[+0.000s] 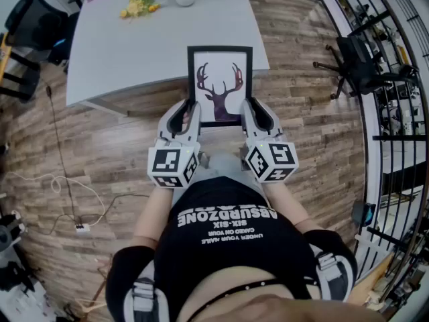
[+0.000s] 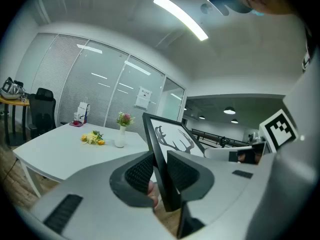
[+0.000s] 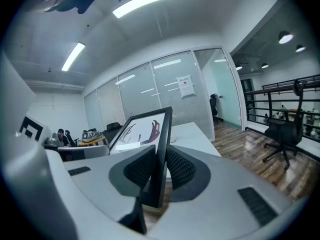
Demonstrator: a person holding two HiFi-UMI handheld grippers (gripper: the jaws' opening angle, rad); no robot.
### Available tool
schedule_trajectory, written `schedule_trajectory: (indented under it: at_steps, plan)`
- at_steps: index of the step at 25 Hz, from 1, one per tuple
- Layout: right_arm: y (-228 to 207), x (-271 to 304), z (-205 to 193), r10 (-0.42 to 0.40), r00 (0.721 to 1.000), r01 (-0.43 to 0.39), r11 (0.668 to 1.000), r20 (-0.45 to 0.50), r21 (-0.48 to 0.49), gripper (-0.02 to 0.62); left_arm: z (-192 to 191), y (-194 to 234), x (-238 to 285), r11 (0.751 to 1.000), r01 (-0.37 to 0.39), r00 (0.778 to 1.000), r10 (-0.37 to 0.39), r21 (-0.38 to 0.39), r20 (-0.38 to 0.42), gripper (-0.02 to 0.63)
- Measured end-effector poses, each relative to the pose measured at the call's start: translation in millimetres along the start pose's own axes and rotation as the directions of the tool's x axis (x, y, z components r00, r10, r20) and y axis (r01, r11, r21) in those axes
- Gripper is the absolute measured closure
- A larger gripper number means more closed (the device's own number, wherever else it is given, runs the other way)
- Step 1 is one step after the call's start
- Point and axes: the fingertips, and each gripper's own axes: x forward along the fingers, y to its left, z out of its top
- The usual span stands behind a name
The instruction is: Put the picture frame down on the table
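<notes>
The picture frame (image 1: 220, 84), with its antler print, is held above the near edge of the worktop (image 1: 134, 45). The left gripper (image 1: 190, 111) clamps its left side and the right gripper (image 1: 250, 111) clamps its right. Yellow flowers (image 1: 137, 7) lie at the far left.

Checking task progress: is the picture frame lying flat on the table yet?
No: picture frame is held tilted, left gripper and right gripper clamping its sides.

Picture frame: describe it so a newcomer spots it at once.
Start at the white table. At its near edge, the left gripper and right gripper hold the picture frame by its sides. It is the only black-bordered thing there, showing a dark antlered deer head.
</notes>
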Motion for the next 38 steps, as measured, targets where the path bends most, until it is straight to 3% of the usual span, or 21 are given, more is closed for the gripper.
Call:
schedule_trajectory:
  at_steps: [24, 38]
  plan:
    - [-5, 7, -3, -0.025, 1.0, 0.025, 1.0, -0.011, 0.005, 0.514, -2, 2, 6, 1.0, 0.011, 1.0, -0.011, -0.015, -0.008, 0.509]
    - [-32, 96, 25, -0.029, 0.999, 0.03, 0.999, -0.023, 0.025, 0.515, 26, 45, 89, 1.0, 0.018, 0.999, -0.019, -0.023, -0.03, 0.509]
